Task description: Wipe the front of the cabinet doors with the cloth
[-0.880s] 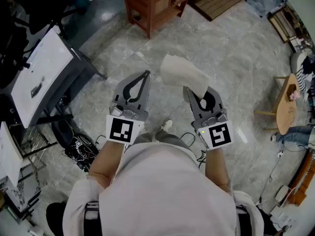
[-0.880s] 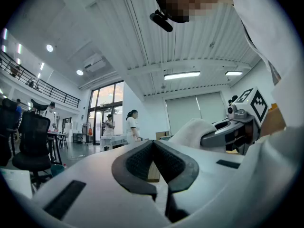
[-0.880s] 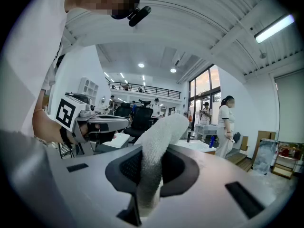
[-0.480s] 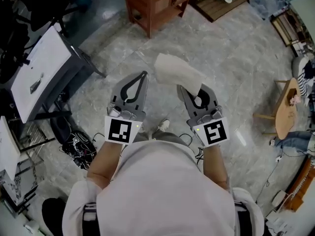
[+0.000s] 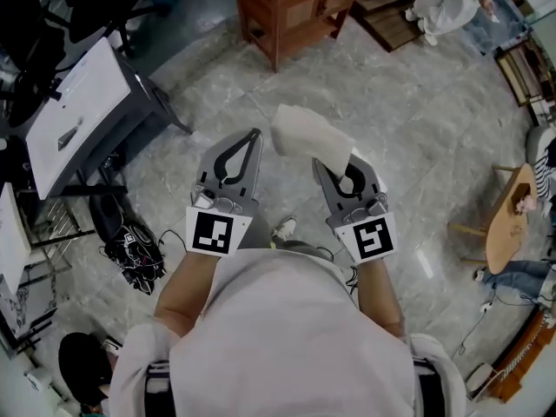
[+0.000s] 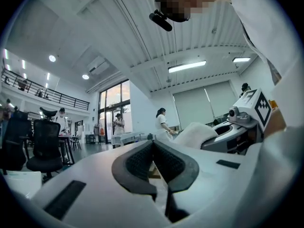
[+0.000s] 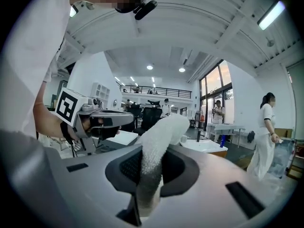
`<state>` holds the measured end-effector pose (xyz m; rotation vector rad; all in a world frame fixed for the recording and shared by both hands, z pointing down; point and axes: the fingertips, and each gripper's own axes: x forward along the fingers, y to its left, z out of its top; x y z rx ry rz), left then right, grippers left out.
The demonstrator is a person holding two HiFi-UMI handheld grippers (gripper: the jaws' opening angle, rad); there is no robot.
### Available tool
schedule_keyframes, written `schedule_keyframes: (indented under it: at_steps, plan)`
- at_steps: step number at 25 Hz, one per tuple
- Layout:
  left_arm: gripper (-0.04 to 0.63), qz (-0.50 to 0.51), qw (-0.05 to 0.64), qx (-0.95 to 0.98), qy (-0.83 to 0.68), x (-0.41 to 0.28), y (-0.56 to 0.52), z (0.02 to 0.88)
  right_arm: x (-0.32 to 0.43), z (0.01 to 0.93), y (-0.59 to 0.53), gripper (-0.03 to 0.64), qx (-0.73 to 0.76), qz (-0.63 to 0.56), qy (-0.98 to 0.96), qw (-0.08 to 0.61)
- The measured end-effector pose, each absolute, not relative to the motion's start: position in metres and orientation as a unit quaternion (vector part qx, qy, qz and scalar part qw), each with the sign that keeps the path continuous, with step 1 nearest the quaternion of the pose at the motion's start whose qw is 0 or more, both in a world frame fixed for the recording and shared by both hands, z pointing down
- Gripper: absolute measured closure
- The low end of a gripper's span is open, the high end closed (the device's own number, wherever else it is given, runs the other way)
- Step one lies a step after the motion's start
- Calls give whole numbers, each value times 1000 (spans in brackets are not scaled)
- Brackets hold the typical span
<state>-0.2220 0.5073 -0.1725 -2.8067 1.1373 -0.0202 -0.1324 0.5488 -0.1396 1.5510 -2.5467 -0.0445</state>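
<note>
White shirt (image 5: pixel 287 337), grey left tongs (image 5: pixel 254 133) and right tongs (image 5: pixel 339 157) (black-and-white marker cubes (image 5: pixel 212 232))

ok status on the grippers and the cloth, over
Left gripper shut, empty. Right gripper shut on the cloth, held up over the floor. Wooden cabinet ahead, not touched yet. Person in white standing near it.

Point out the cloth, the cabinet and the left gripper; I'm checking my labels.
cloth (image 5: pixel 306 135), head view, middle of its free end
cabinet (image 5: pixel 300 14), head view, its brown wooden side
left gripper (image 5: pixel 255 134), head view, its closed tips
</note>
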Motion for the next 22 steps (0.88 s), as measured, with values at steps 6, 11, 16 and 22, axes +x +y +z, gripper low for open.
schedule_keyframes:
  at_steps: [6,11,16,22]
  plan:
    - [577,-9,70,-925,374,-215,480,-160,-129,-132,527,546,517,-18,-851,90]
    - [577,2,52,-929,367,-198,420,-141,-114,-116,466,546,523,-11,-846,106]
    - [577,16,27,-929,369,-182,315,-117,-102,-100,360,546,508,-6,-852,126]
    - [577,-32,79,-939,334,-157,176,-111,-84,-95,214,546,507,2,-849,149]
